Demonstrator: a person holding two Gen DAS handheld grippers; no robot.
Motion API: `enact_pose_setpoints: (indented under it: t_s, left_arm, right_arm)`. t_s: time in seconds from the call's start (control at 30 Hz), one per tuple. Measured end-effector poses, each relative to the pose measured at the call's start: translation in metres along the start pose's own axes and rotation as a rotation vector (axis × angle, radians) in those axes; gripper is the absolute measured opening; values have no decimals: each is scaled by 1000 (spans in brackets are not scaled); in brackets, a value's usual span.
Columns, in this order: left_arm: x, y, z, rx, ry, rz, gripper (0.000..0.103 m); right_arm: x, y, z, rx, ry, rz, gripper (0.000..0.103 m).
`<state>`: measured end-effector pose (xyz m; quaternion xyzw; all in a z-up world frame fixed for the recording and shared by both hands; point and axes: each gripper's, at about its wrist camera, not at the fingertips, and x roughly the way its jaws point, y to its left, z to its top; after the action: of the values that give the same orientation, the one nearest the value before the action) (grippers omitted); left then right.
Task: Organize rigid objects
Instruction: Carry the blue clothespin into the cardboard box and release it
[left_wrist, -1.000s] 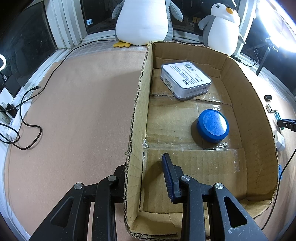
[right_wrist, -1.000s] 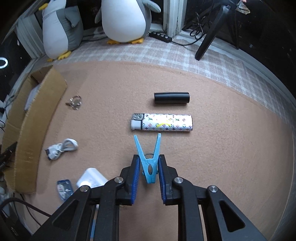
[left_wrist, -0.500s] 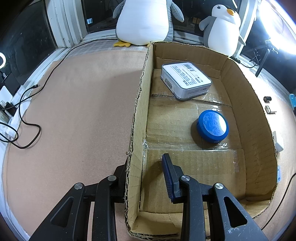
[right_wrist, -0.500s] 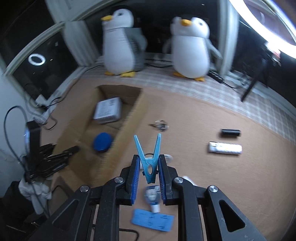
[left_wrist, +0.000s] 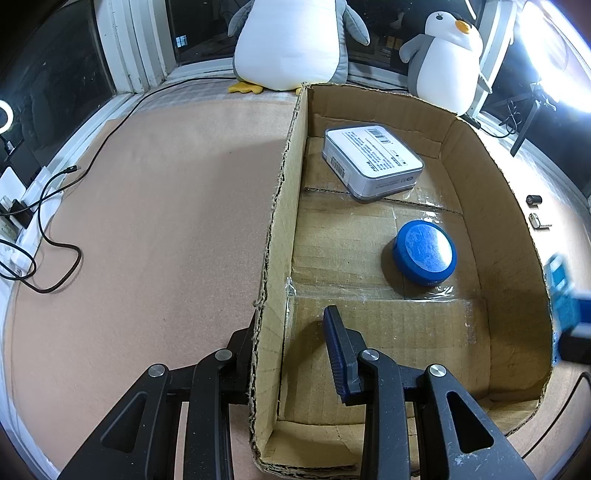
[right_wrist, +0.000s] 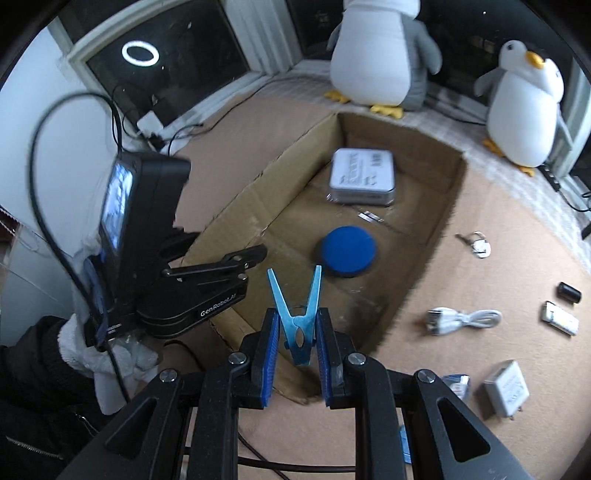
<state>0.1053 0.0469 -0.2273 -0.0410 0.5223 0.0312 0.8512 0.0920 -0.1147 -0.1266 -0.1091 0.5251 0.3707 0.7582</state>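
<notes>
- The right tool is clenched on a light blue plastic clothes peg, its two prongs pointing up and away from the blue pads.
- That peg hangs above the near corner of the open brown cardboard box, which sits on the tan carpeted worktop.
- Over on the other side, the left tool is closed on the box's left wall, one finger outside, one blue-padded finger inside.
- In the right wrist view, that left tool shows as a black device with a lit screen, held by a hand in a white glove.
- Inside the box: a white and grey rectangular case with barcodes at the far end, and a round blue lidded tin near the middle, well apart from each other.
- Outside the box, on its right: a coiled white cable, a white plug adapter, a small black cylinder, a white patterned lighter and a key ring.
- Two plush penguins stand by the window behind the box.
</notes>
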Motion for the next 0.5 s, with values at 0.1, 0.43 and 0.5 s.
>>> enact_pose_setpoints:
  t_s: [0.1, 0.43, 0.5]
  left_arm:
    - [0, 0, 0, -1, 0, 0, 32]
    - [-1, 0, 0, 3, -3, 5, 32]
    - [-1, 0, 0, 4, -4, 6, 32]
  right_arm:
    - [12, 3, -1, -6, 27, -8, 18]
    - [22, 8, -3, -29, 42, -28, 19]
    - [22, 9, -3, -33, 46, -23, 27]
